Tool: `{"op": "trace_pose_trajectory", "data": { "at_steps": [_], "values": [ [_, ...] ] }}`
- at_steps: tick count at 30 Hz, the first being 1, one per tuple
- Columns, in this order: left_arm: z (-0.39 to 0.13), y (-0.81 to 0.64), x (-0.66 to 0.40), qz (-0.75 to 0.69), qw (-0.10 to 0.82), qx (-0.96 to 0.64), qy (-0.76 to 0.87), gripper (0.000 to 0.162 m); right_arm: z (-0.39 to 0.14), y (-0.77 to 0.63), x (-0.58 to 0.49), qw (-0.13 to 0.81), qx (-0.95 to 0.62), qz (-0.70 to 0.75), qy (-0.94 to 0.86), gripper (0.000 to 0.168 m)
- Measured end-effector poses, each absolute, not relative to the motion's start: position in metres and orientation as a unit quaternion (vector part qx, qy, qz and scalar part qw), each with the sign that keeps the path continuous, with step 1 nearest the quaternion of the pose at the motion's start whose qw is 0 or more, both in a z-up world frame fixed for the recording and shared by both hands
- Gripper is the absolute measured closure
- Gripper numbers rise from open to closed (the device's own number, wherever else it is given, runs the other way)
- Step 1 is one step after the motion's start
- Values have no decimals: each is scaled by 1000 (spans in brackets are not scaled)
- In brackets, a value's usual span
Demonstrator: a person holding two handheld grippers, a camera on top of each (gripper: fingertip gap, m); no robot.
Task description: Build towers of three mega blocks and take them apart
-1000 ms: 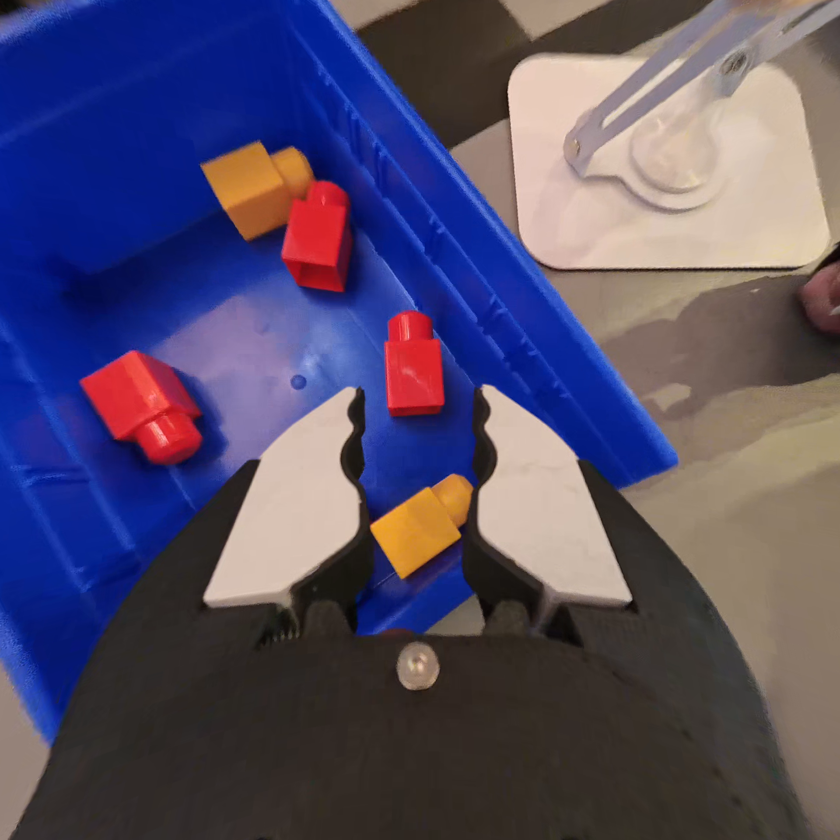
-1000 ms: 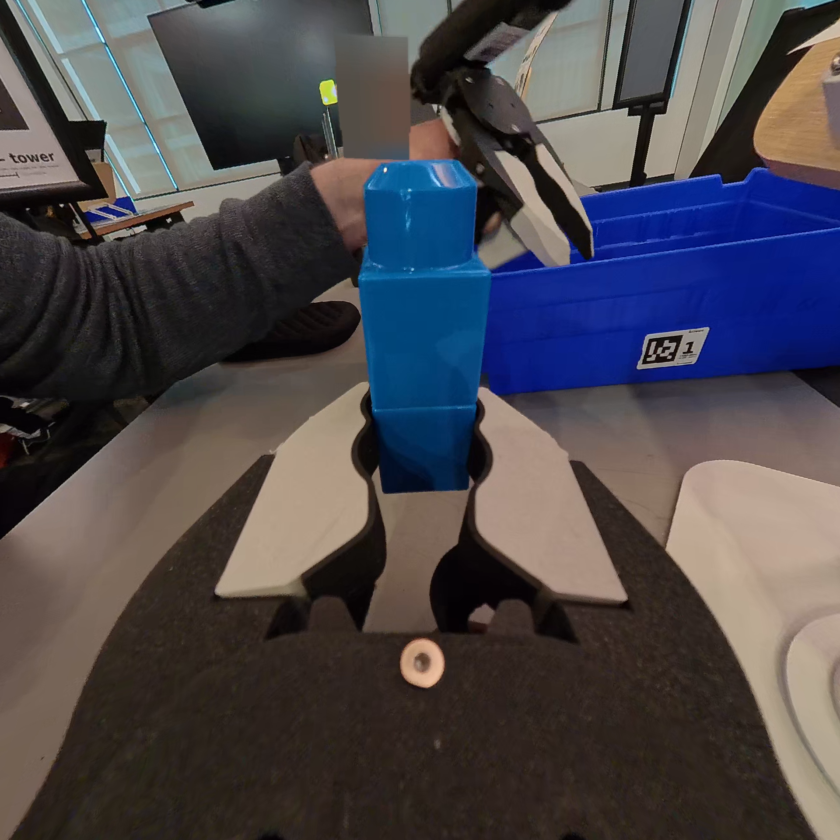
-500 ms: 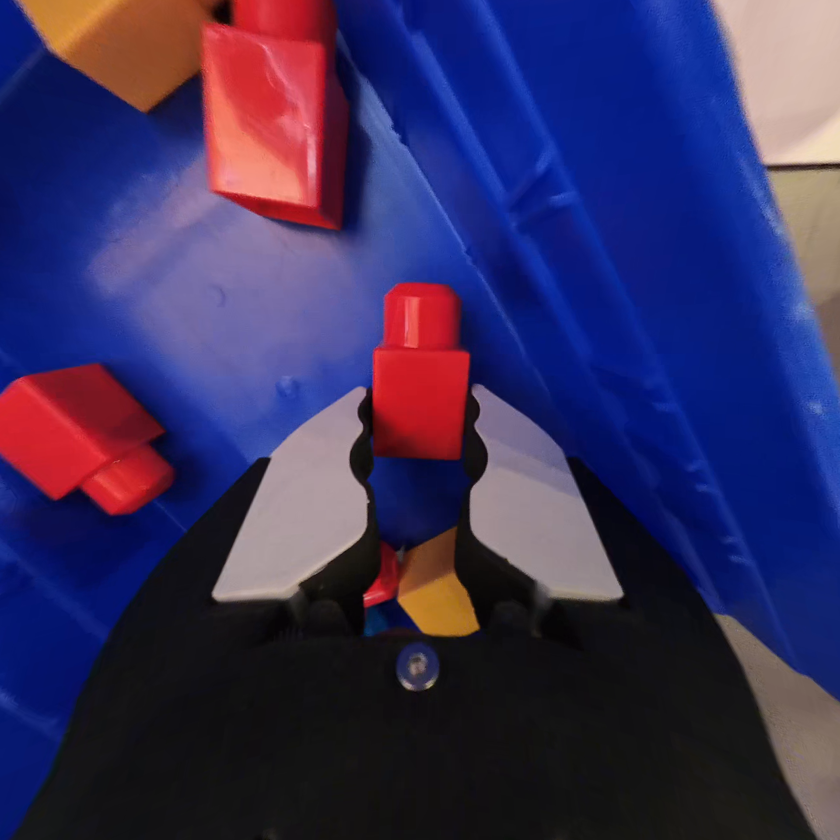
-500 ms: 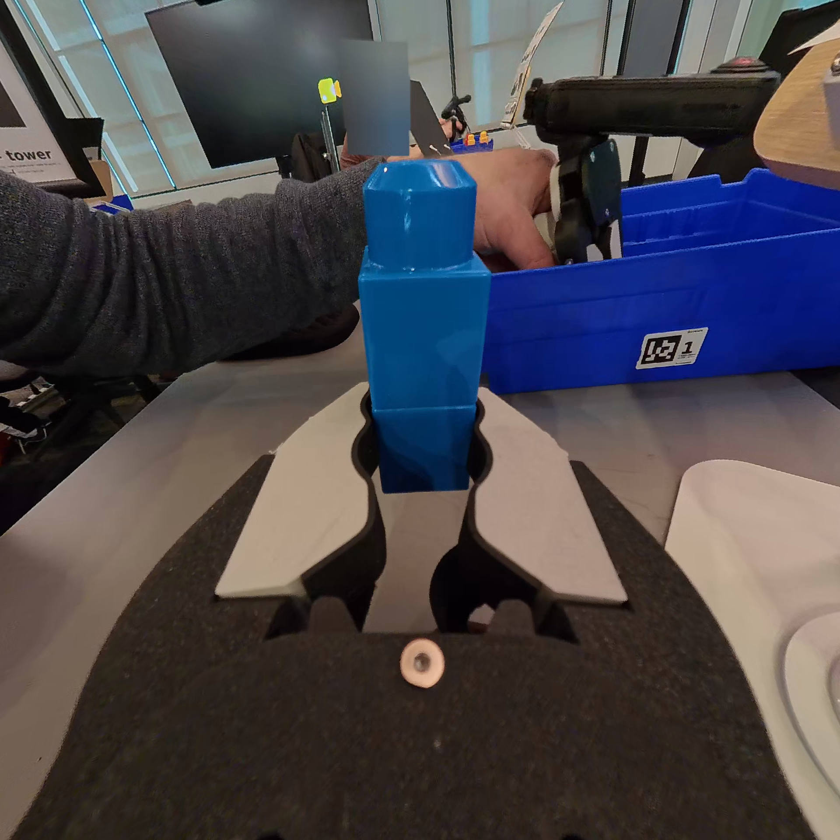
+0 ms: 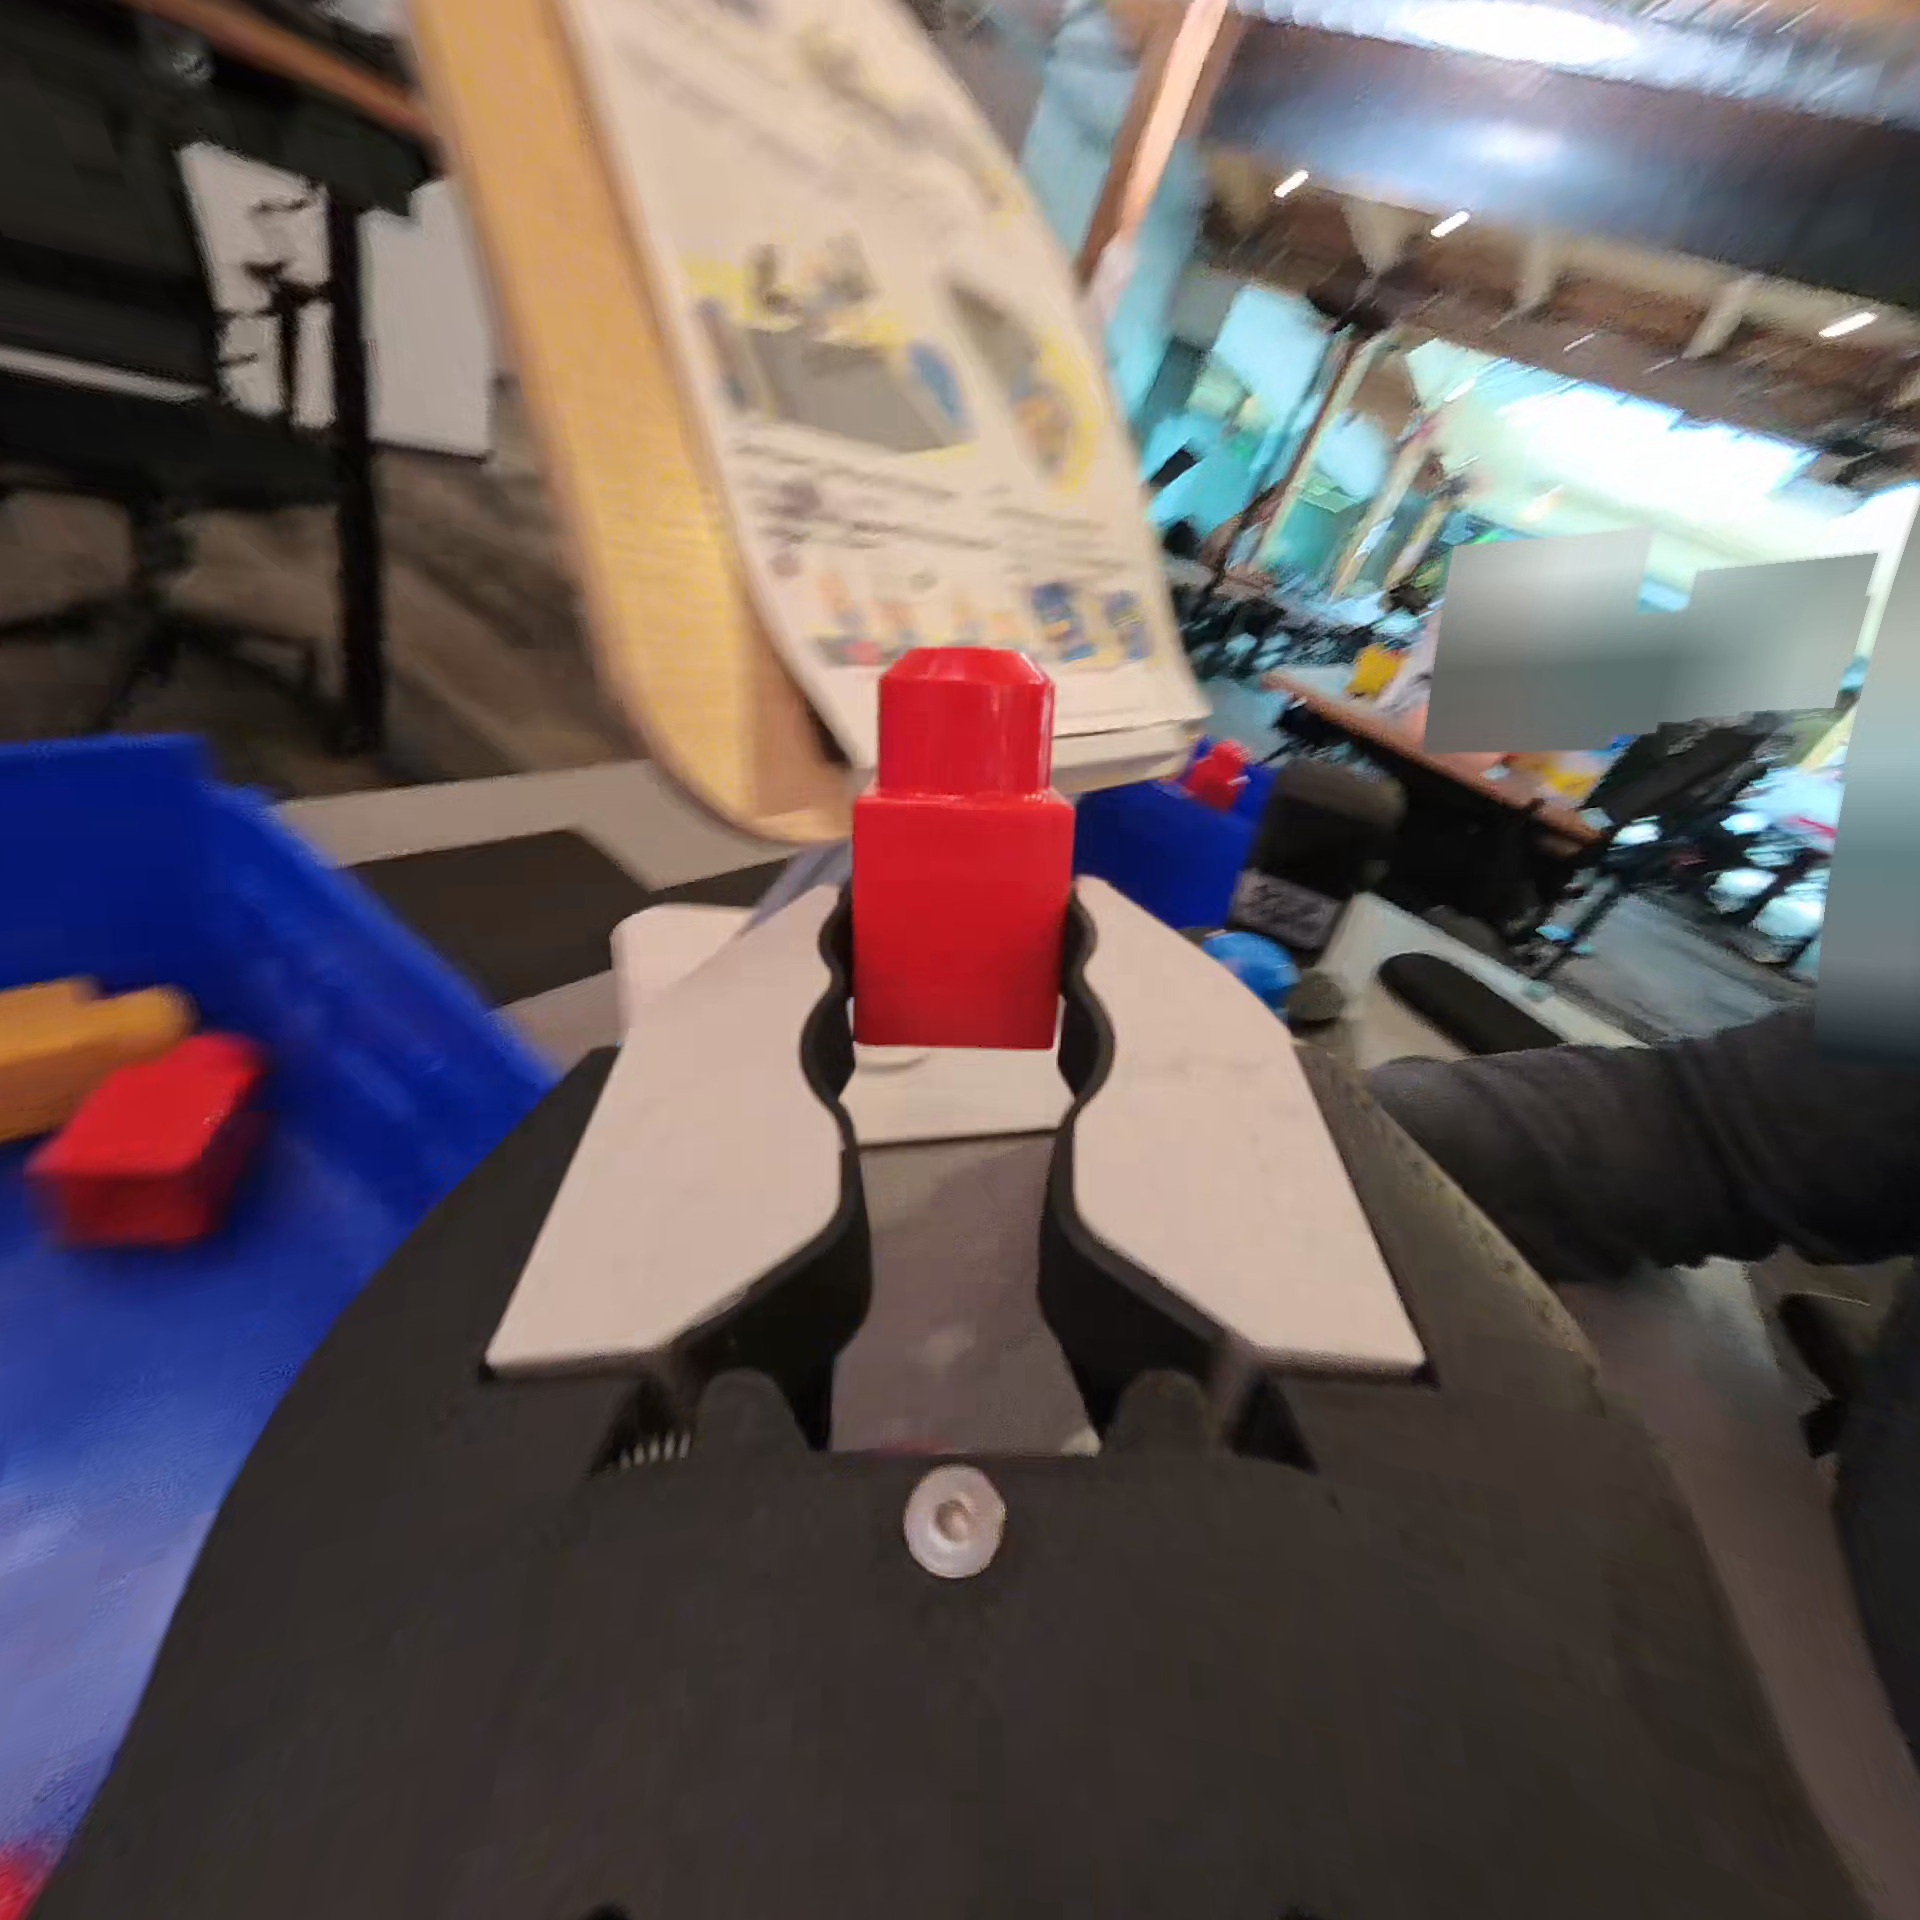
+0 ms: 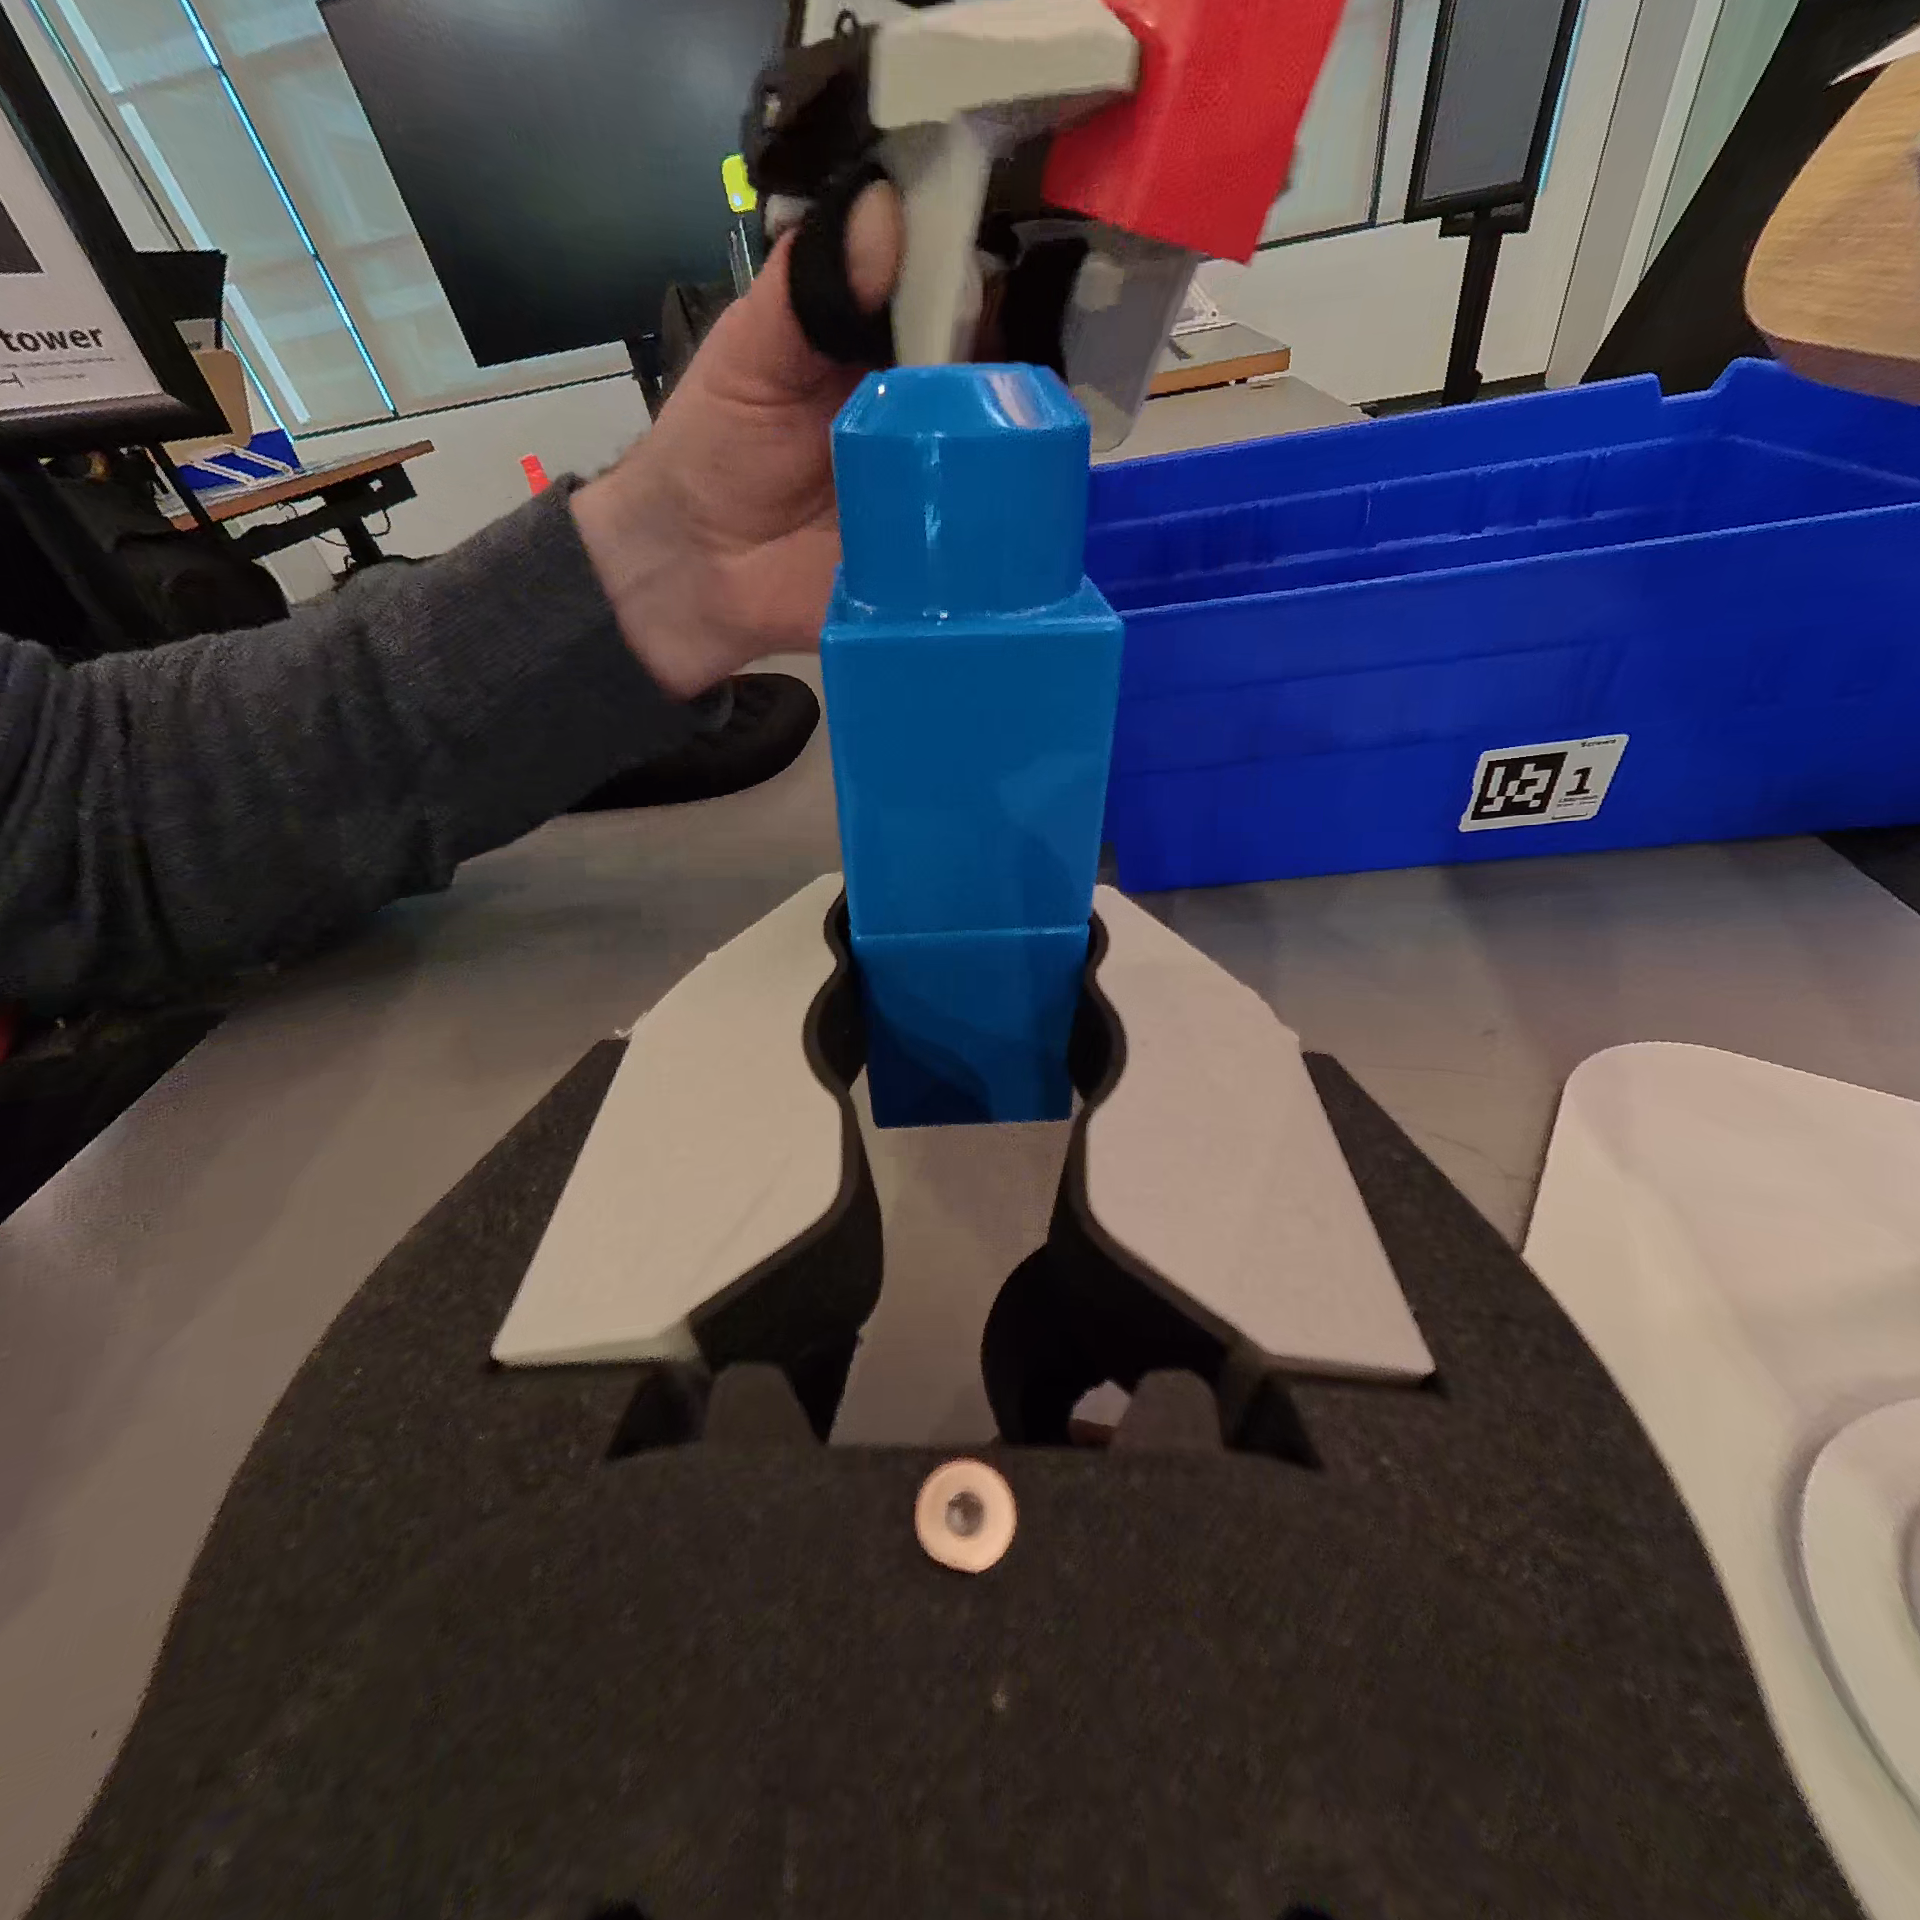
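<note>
My right gripper (image 6: pixel 966 997): it is closed tight on the bottom block of my blue tower (image 6: pixel 971 769). The tower stands straight up between the two grey fingers (image 6: pixel 717 1132).
Blue tower: two blue blocks are stuck together, one on top of the other. The round bump on top is bare.
My left gripper (image 5: pixel 956 977): it is closed on one red block (image 5: pixel 956 894). The block stands up with its round bump on top.
Red block from the other side: in the right wrist view the red block (image 6: pixel 1184 114) is up high, above the blue tower and a little to the right. It does not touch the tower.
My left hand (image 6: pixel 727 520): it holds the left gripper, just behind the tower. My grey sleeve (image 6: pixel 239 748) goes off to the left.
Table (image 6: pixel 364 1039): it is grey and sits under both grippers.
White mat (image 6: pixel 1714 1299): it lies on the table at the right, beside my right gripper.
Blue bin (image 6: pixel 1507 644): it sits on the table behind the tower, to the right.
Inside the bin: in the left wrist view I see one more red block (image 5: pixel 145 1138) and a yellow block (image 5: pixel 83 1034) lying in it. They look blurry.
</note>
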State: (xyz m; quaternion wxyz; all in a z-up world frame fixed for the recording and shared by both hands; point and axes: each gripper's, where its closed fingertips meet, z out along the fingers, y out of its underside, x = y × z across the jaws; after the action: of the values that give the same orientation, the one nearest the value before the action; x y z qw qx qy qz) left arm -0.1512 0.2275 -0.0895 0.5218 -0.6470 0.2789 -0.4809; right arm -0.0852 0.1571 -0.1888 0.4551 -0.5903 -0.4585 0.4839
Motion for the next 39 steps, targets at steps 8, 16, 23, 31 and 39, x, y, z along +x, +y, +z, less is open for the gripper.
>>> {"op": "trace_pose_trajectory", "data": {
  "at_steps": [8,16,23,31,39],
  "values": [
    [-91,182,-64,-581,512,-545,322,126,-188,156,-85,452,-588,490,-458,133],
    [-99,172,-43,-601,489,-525,352,126,-188,156,-85,450,-587,493,-458,133],
    [-106,170,-42,-613,481,-518,353,126,-187,157,-84,451,-588,496,-453,133],
    [-112,166,-43,-605,478,-514,375,126,-189,156,-85,446,-588,494,-459,133],
    [-117,164,-45,-584,471,-524,404,126,-190,154,-86,443,-588,490,-466,133]
  ]
}}
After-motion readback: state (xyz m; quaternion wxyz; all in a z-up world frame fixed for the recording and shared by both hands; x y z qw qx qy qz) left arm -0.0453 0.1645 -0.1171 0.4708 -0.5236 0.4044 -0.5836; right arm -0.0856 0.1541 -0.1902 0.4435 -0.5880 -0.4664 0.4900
